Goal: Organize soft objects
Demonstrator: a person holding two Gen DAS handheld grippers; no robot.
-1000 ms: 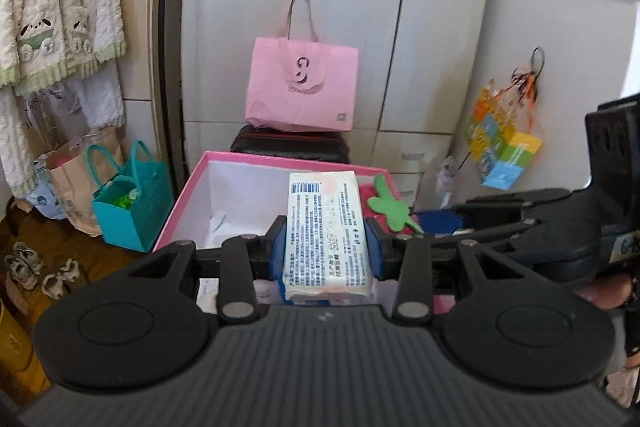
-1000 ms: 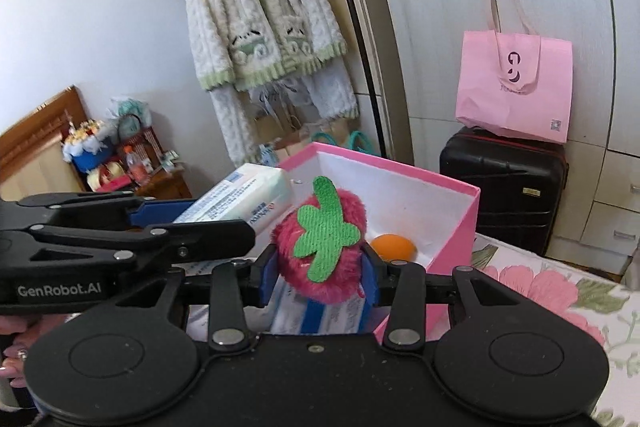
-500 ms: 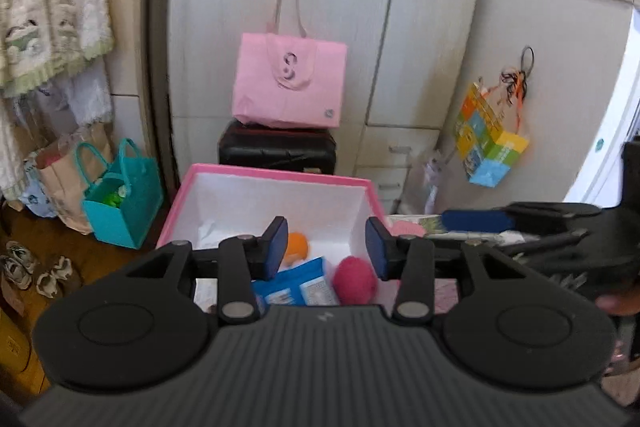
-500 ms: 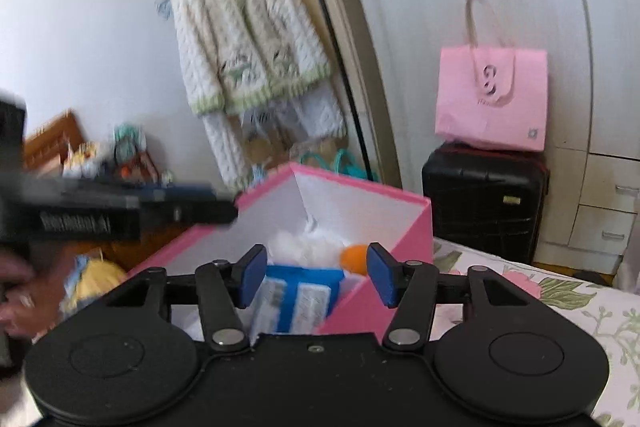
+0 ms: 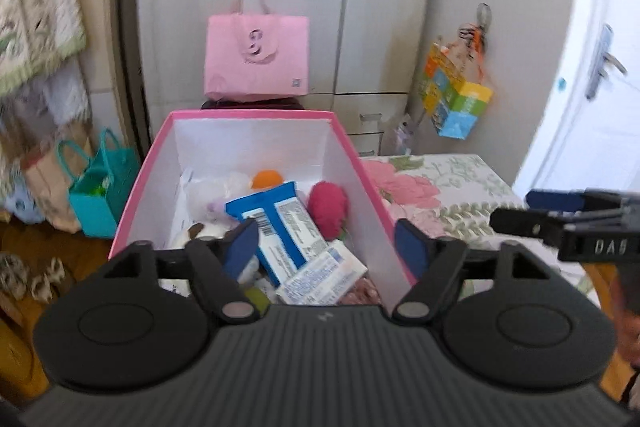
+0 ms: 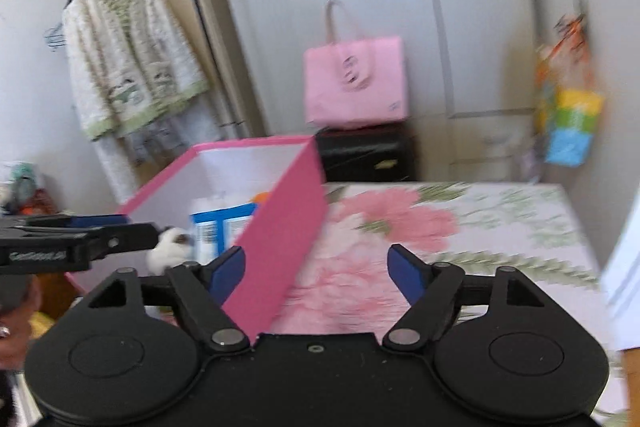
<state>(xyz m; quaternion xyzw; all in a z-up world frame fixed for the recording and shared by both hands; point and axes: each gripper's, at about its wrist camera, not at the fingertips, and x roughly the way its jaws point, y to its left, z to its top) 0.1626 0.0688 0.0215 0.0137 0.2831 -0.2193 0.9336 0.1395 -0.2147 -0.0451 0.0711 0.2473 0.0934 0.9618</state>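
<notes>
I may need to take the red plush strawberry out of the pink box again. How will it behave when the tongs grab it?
The red plush strawberry looks fuzzy and rounded, so it will probably squash and feel light. The nap should give grip rather than slip. Loose against the blue-and-white tissue pack in the pink box, it may roll if nudged.

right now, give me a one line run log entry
left gripper: opening, empty | right gripper: opening, empty | tissue pack, red plush: in box
</notes>
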